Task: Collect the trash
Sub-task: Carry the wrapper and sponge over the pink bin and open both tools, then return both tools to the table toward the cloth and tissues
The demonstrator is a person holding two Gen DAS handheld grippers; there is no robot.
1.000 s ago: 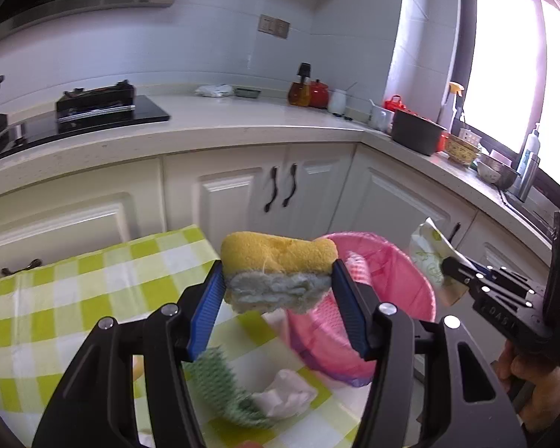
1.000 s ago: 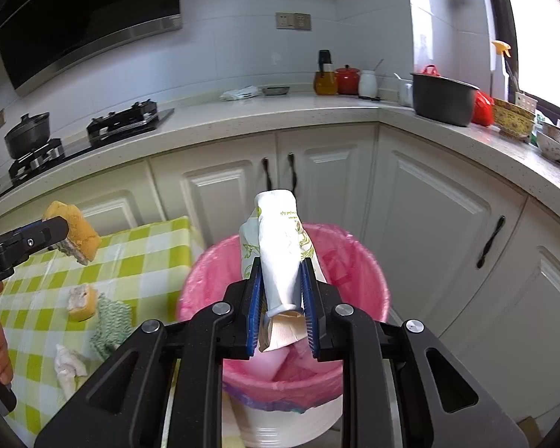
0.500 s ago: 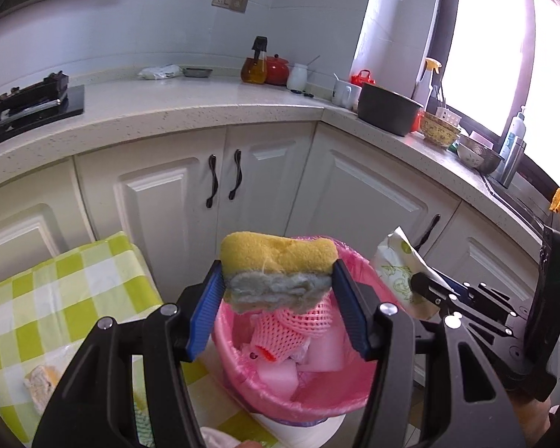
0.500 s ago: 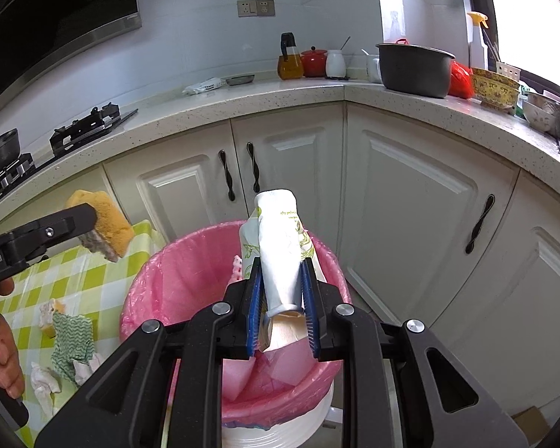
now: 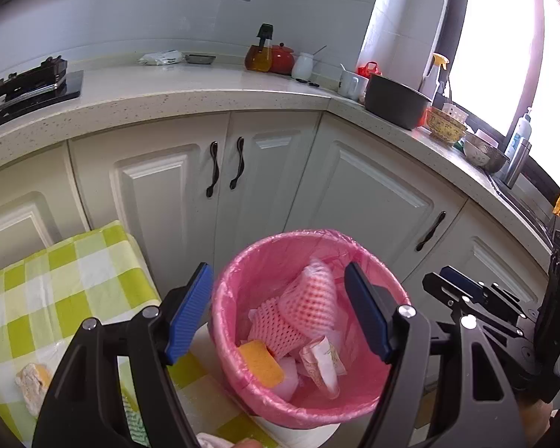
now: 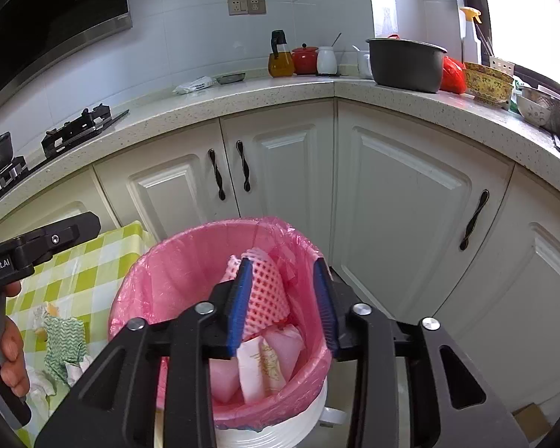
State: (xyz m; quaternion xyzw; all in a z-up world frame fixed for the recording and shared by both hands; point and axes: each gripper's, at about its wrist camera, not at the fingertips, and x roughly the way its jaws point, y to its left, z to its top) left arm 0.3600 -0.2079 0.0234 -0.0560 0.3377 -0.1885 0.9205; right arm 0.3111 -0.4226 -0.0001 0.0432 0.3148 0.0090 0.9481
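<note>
Grippers (image 5: 278,313) (image 6: 283,300) angled over bin (image 5: 242,369)

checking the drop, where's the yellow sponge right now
In the left wrist view the yellow sponge lies inside the pink-lined bin, low on its left side beside the pink foam net.

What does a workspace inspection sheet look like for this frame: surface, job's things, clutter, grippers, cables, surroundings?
Surface: green-checked tablecloth, partly littered.
Job's things: pink-lined trash bin holds the yellow sponge, printed paper cup and pink foam fruit nets.
Clutter: green-patterned cloth, crumpled tissues and a second sponge lie on the cloth.
Grippers: left gripper and right gripper above the bin, jaws just opened, nothing between the pads.
Cables: nothing seen.
Surroundings: white cabinets, speckled countertop, gas stove, dark pot.
</note>
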